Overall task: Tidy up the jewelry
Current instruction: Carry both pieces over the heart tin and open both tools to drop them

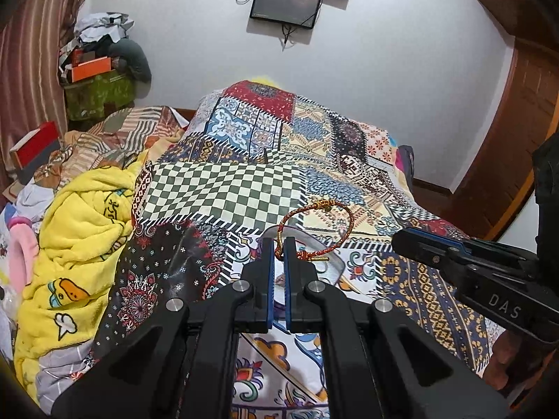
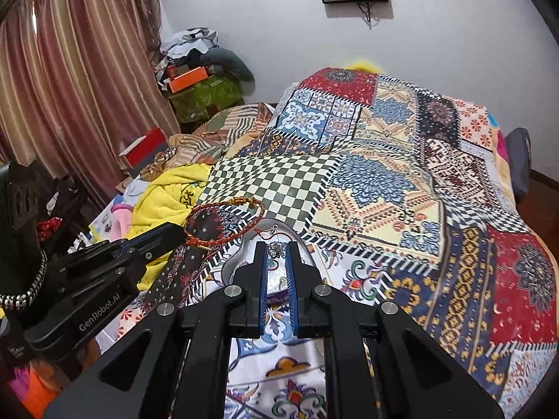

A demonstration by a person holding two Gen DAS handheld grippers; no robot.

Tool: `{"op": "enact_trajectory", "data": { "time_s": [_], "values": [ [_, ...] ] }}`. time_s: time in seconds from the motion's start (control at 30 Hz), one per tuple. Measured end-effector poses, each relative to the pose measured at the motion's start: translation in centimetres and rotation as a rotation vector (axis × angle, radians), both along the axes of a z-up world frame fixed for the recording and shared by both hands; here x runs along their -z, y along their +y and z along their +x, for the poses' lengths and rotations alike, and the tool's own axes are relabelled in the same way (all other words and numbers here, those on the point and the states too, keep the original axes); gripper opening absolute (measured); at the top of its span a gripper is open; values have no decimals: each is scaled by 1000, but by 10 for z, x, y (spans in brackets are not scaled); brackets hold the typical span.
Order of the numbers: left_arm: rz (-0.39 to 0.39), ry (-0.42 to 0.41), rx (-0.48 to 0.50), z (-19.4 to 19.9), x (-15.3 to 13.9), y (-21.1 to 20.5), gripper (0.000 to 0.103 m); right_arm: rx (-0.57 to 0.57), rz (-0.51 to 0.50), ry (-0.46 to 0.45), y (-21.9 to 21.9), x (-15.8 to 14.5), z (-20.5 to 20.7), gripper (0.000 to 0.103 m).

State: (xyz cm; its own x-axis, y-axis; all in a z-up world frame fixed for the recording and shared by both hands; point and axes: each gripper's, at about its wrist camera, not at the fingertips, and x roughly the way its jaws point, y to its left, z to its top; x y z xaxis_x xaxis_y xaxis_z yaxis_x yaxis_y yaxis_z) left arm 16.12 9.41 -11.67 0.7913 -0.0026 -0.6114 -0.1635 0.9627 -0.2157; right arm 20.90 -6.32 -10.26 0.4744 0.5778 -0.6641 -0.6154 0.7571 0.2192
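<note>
Even indoor light, fisheye-bent edges, dark corners

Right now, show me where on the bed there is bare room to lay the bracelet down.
The green checkered patch beyond the metal tray is bare, as is the cream and blue quilt to its right. Crowded: the yellow blanket heap on the left. The left tool holds the red braided bracelet over the tray.
</note>
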Motion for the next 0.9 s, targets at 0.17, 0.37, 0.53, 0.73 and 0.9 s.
{"op": "enact_trajectory", "data": {
  "time_s": [0.17, 0.37, 0.53, 0.73, 0.9],
  "values": [
    [-24, 27, 0, 13, 14, 7, 3, -12, -6, 32, 10, 15, 10, 9],
    [-35, 56, 10, 27, 32, 10, 3, -24, -19, 59, 18, 30, 20, 9],
    [-31, 76, 15, 39, 44, 10, 3, -26, -28, 87, 23, 42, 32, 9],
    [4, 94, 18, 48, 54, 4, 3, -35, -42, 118, 25, 56, 39, 9],
    [20, 104, 20, 50, 57, 0, 3, -45, -54, 133, 28, 63, 40, 9]
  ]
}}
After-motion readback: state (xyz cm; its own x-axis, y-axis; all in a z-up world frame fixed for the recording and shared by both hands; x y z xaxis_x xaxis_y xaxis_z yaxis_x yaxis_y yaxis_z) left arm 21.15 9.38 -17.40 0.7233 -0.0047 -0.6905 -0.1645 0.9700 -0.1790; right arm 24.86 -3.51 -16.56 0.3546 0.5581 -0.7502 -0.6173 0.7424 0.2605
